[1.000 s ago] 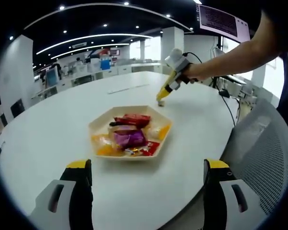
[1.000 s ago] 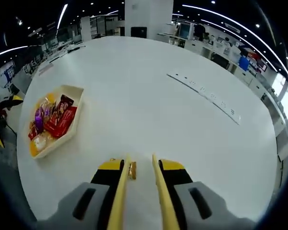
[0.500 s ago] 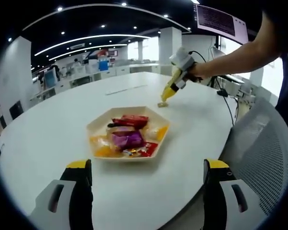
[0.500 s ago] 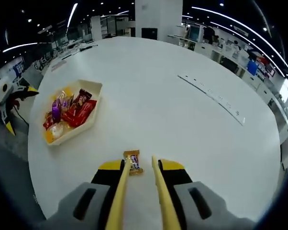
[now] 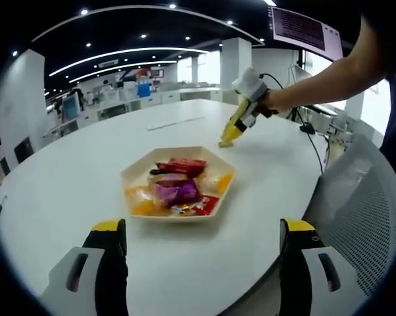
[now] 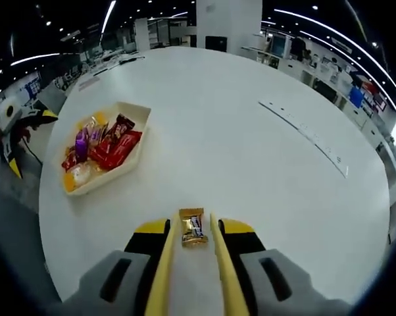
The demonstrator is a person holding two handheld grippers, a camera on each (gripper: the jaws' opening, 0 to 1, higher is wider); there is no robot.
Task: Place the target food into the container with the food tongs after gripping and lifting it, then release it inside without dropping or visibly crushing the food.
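Between the right tool's (image 6: 193, 230) yellow tongs (image 6: 164, 263) sits a clamped candy (image 6: 193, 228), above the surface (image 6: 250, 151); left tool (image 5: 201, 240) gapes near tray (image 5: 129, 174).

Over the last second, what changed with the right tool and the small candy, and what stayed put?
The right tool, tongs shut on the wrapped candy, lifted it off the white table and now holds it raised; in the left gripper view it hangs just beyond the tray. The tray's snacks and the open left tool stayed as they were.
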